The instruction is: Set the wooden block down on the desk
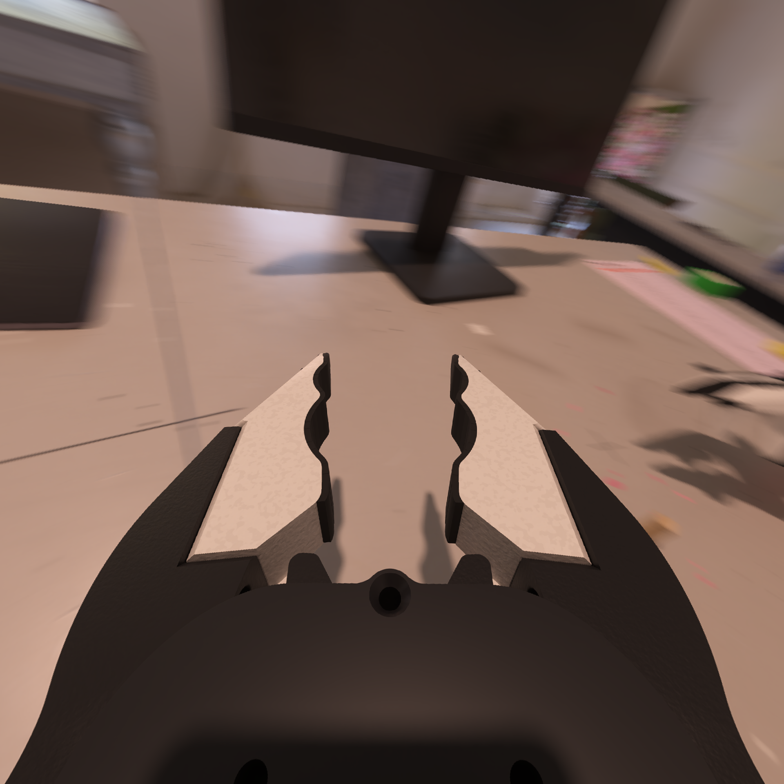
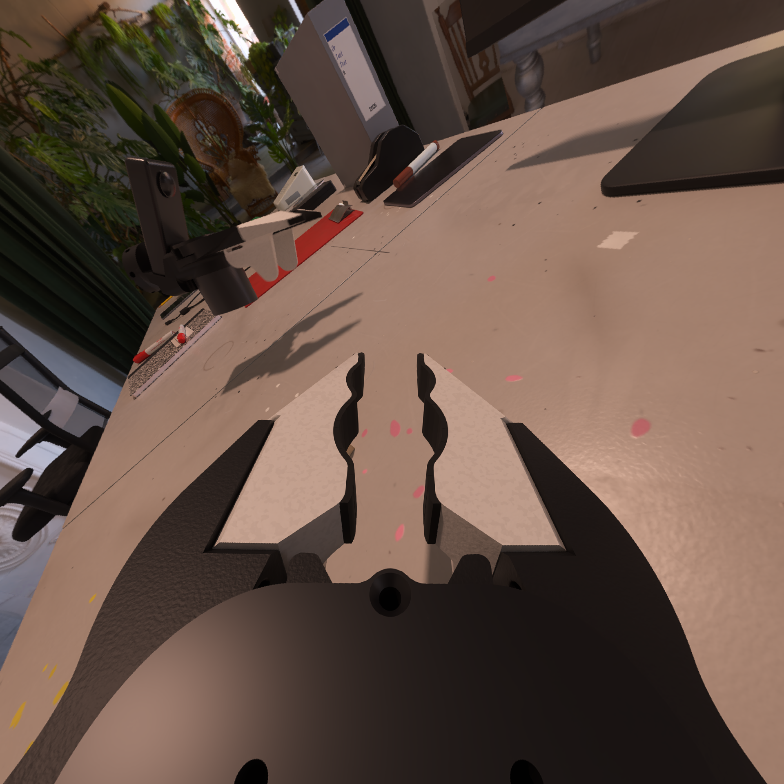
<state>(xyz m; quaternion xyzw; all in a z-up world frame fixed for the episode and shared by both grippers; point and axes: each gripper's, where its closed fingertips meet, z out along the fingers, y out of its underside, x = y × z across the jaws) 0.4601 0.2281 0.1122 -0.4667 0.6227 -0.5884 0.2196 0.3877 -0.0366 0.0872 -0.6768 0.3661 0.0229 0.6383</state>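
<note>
A small tan piece, which looks like the wooden block [image 2: 351,450], peeks out beside the inner pad of my right gripper's left finger; most of it is hidden. In the left wrist view a small blurred tan piece [image 1: 662,524] lies on the beige desk [image 1: 212,488] at the right. My right gripper [image 2: 390,355] is open with a narrow gap, low over the desk [image 2: 551,339], with nothing between the fingers. My left gripper [image 1: 389,357] is open and empty; it also shows in the right wrist view [image 2: 275,263], hovering at the far left.
A dark monitor [image 1: 424,85] on a black stand [image 1: 441,271] stands ahead of the left gripper. The right wrist view shows a dark pad [image 2: 721,140], a red mat [image 2: 314,246], a marker [image 2: 418,163] on a dark tablet, a grey binder [image 2: 339,85] and pink spots on the desk.
</note>
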